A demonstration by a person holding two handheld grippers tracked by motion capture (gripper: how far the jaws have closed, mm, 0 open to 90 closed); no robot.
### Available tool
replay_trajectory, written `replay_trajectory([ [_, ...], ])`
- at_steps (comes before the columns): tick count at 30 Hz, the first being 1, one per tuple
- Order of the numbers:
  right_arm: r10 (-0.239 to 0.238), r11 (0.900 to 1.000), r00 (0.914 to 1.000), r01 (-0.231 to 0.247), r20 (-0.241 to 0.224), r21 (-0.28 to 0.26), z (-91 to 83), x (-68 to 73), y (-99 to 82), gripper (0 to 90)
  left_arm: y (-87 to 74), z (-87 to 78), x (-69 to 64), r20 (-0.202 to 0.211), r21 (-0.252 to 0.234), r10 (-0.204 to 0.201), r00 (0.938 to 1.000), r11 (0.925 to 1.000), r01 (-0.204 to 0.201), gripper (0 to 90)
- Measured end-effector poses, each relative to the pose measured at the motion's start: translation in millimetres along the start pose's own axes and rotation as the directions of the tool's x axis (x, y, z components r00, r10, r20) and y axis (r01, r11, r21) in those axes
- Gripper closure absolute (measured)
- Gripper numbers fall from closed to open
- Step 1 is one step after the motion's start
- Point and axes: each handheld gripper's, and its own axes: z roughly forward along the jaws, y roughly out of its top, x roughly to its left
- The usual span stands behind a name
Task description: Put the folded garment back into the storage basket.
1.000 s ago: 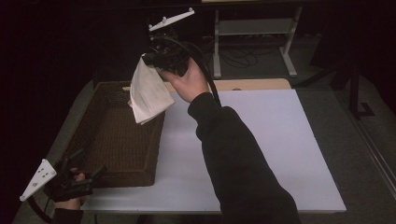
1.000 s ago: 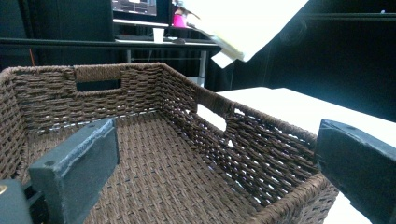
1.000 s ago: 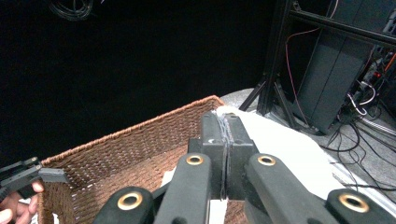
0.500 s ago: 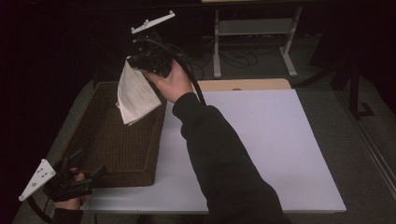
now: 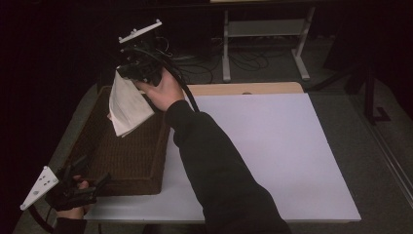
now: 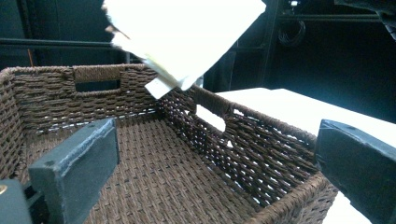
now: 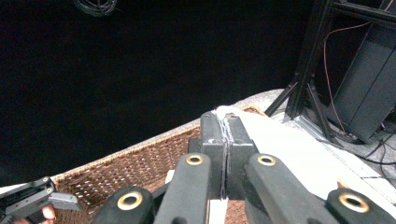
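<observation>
Right hand-held gripper [image 5: 127,73] clamped on folded white cloth [image 5: 127,107] above wicker basket [image 5: 122,161]; left hand-held gripper [image 5: 90,175] apart. We lower before releasing.

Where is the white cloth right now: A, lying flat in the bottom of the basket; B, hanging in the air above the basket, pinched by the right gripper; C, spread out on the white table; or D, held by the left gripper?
B: the right gripper is shut on the white cloth, which hangs clear above the basket.
</observation>
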Motion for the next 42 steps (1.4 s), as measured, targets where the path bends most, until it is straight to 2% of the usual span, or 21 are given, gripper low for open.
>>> replay_trajectory([
  [19,-0.013,0.9995,0.9988,0.014,-0.047,0.026,35.4,8.2,-2.2,87.8,-0.6,-5.4,0.0,-0.011,0.003,0.000,0.9999,1.0000,0.000,0.0],
  [34,0.017,0.9994,0.9971,-0.014,-0.074,0.033,62.7,8.6,-2.0,87.8,-1.2,-7.1,0.0,0.000,-0.003,0.000,1.0000,1.0000,0.000,0.0],
  [36,0.028,0.9988,0.9969,-0.025,-0.074,0.042,65.9,7.2,-3.1,85.8,-1.1,-7.1,-0.1,0.001,-0.002,0.001,1.0000,1.0000,-0.001,0.0],
  [37,0.037,0.9984,0.9967,-0.034,-0.072,0.046,67.0,6.3,-4.0,81.5,-1.1,-7.1,-0.1,0.002,-0.002,0.001,1.0000,1.0000,-0.001,0.0],
  [39,0.076,0.9953,0.9944,-0.071,-0.074,0.065,69.6,2.1,-6.7,77.5,-1.1,-7.3,0.1,0.003,-0.002,0.001,1.0000,1.0000,-0.001,0.0],
  [42,0.081,0.9946,0.9960,-0.078,-0.038,0.068,66.7,-1.0,-10.2,73.1,-1.1,-7.5,0.3,0.002,-0.003,0.001,1.0000,1.0000,-0.001,0.0],
])
